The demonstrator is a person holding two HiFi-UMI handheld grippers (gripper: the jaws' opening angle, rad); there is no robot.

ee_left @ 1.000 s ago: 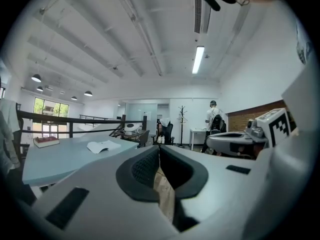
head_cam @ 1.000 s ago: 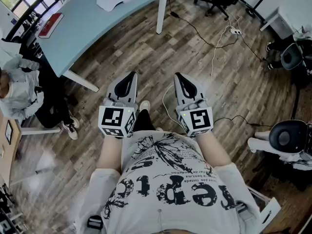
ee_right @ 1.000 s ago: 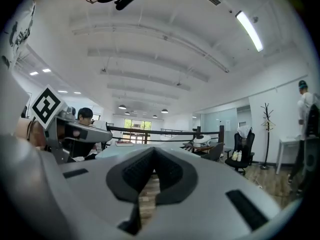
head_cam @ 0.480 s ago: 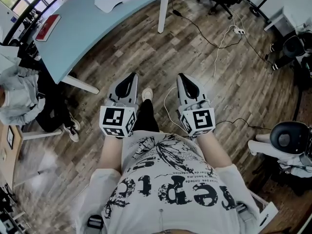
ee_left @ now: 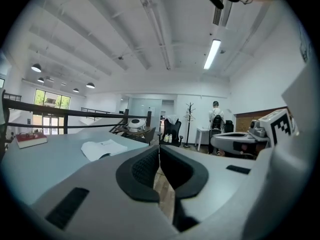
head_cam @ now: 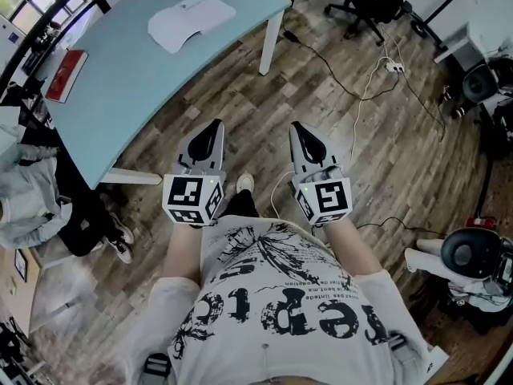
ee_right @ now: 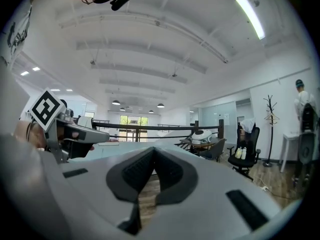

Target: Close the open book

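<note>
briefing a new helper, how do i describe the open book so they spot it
Look at the pale blue table in the head view's upper left. The open book lies near its far end, white pages spread; the closed red book sits by the left edge.

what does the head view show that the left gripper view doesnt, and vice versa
Only the head view: the person's printed shirt and the floor power strip. Only the left gripper view: a ceiling light, a coat stand, a person with a backpack. Both: the blue table, the open book, the red book, the left tool and the right tool.
</note>
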